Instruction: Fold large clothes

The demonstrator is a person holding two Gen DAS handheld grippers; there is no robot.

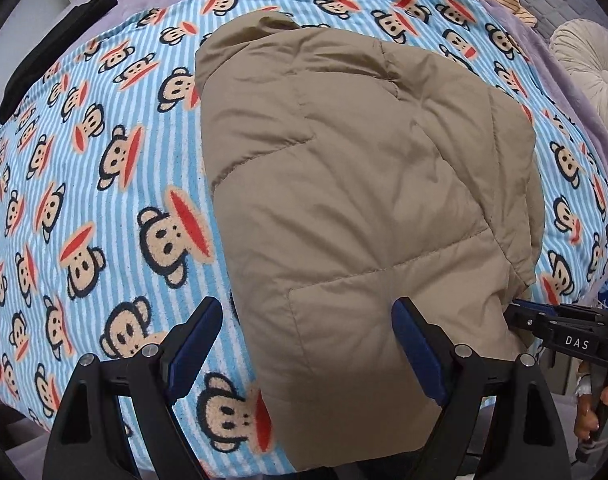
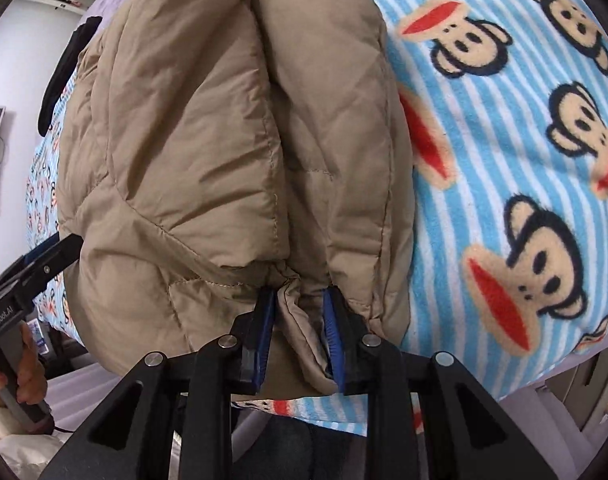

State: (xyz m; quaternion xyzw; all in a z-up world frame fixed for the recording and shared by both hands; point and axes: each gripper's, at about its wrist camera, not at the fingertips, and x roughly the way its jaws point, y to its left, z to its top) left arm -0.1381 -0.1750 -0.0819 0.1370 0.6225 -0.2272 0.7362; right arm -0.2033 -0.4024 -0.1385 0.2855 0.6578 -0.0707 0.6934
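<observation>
Left wrist view: the tan quilted puffer jacket (image 1: 356, 208) is lying partly folded on the blue-striped monkey-print fleece blanket (image 1: 103, 184), its near hem hanging over the bed edge. The left gripper (image 1: 308, 352) is being held wide open above the hem, nothing gripped; one pad is over the blanket, the other over the jacket. The jacket's left edge should be straddled before any closing. Right wrist view: the right gripper (image 2: 299, 340) is being kept narrow, with a bunched fold of the jacket's hem (image 2: 299, 312) between the blue pads (image 2: 332, 328); the grip reads as held, though loosening is possible. The fold should be seated deep between the pads, since slick padded fabric is judged likely to slip. Both hem corners should be lifted together and level, so the fold is laid straight over the far end.
</observation>
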